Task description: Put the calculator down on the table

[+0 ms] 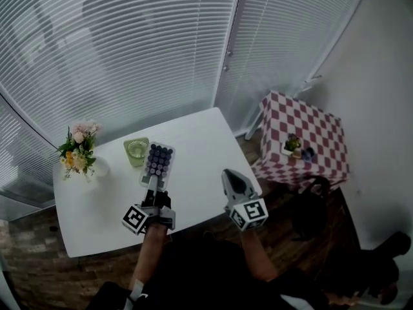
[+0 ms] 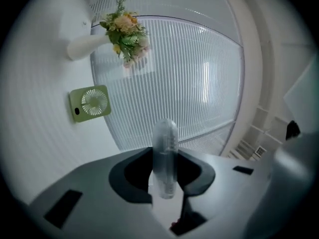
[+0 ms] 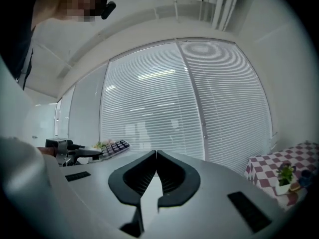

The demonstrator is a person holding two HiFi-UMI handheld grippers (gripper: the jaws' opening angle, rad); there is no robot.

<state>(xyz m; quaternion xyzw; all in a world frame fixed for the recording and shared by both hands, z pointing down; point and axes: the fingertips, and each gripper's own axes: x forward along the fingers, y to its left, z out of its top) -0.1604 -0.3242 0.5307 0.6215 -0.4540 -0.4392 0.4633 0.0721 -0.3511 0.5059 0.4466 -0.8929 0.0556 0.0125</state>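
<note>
The calculator, white with dark round keys, is held by its near end over the white table, right beside a green fan. My left gripper is shut on it. In the left gripper view the picture is rolled and the calculator shows edge-on between the jaws of the left gripper. My right gripper hovers near the table's front right edge, shut with nothing in it. In the right gripper view, the right gripper points level and the calculator shows at far left.
A vase of flowers stands at the table's left end. A small table with a red checked cloth and a little potted plant stands to the right. Window blinds run behind the table.
</note>
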